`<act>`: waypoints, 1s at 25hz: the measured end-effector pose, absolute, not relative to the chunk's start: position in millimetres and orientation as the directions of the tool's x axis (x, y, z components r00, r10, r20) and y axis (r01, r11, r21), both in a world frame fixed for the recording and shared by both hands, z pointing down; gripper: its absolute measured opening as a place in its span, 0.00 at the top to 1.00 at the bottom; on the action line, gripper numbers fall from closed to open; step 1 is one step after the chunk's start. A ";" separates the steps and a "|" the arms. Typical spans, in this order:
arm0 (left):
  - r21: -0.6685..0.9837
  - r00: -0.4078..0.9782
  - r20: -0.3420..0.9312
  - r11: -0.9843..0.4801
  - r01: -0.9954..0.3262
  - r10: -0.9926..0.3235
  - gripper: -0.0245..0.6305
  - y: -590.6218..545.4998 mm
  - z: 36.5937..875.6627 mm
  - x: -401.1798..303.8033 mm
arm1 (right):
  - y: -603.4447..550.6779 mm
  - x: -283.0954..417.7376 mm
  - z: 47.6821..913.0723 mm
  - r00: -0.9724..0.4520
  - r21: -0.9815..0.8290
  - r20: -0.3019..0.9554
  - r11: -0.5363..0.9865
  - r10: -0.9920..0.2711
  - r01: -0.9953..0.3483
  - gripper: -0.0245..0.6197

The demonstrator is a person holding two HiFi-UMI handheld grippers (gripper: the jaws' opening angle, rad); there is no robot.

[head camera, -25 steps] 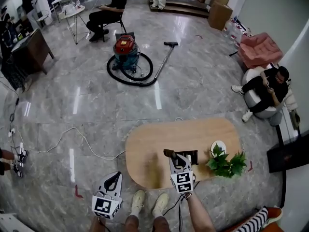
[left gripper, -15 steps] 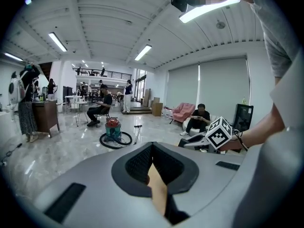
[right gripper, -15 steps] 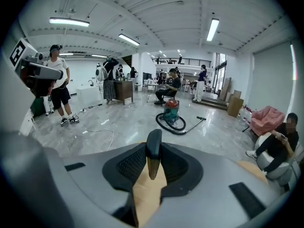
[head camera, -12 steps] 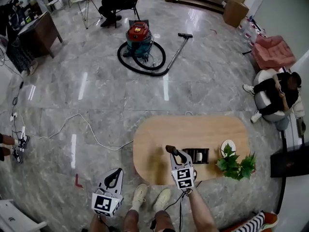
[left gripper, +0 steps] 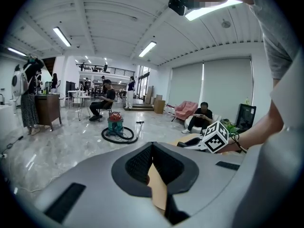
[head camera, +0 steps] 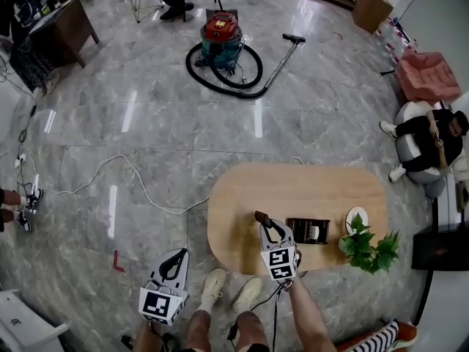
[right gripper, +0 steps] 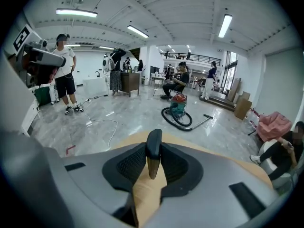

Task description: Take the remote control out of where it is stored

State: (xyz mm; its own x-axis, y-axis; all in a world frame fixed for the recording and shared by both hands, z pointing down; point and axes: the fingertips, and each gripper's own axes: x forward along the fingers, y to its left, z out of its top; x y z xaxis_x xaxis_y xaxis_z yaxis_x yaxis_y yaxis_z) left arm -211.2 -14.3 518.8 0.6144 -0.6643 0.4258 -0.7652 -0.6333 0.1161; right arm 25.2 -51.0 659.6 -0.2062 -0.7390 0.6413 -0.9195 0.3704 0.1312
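Grey polished marble floor [head camera: 146,145], open hall, ceiling strip lights on.

- Nearest, at 6 o'clock in the head view: the person's two pale sneakers [head camera: 212,288] on the floor, just short of the worktop edge.
- Left gripper [head camera: 176,255]: over bare floor at 8 o'clock of the worktop, clear of it. Its dark ribbed fingers [left gripper: 137,163] meet at the tips; nothing is between them.
- Right gripper [head camera: 259,217]: above the near half of the worktop. Its fingers [right gripper: 153,144] are together, and wood shows only through the gap below the tips. It holds nothing.
- Light oval wooden worktop [head camera: 242,196].
- Black rectangular open holder [head camera: 297,231]: on the worktop at 3 o'clock of the right gripper, near it but apart.
- Small pale remote control [head camera: 314,232]: sits inside that holder. It is too small for detail.
- White round dish [head camera: 356,217]: at 2 o'clock of the holder.
- Green leafy plant [head camera: 370,246]: at 4 o'clock of the holder, at the worktop's end.
- Thin white cable [head camera: 132,174]: trails over the floor at 10 o'clock of the worktop.
- Farther, at 12 o'clock: a red and teal canister vacuum cleaner [head camera: 220,29] ringed by its black hose.
- At 2 o'clock: a person in black [head camera: 429,134] seated low by the wall.
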 end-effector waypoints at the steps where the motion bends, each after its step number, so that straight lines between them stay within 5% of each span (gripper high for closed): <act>1: 0.117 0.613 0.427 -0.632 -0.766 -0.665 0.95 -15.3 520.5 -212.6 | -51.2 24.1 662.5 -0.205 0.134 0.646 0.374 -0.736 -0.918 0.80; 25: 0.133 0.610 0.446 -0.626 -0.769 -0.655 0.95 -5.3 552.2 -234.3 | -38.7 -22.3 692.1 -0.251 0.228 0.627 0.482 -0.737 -0.846 0.80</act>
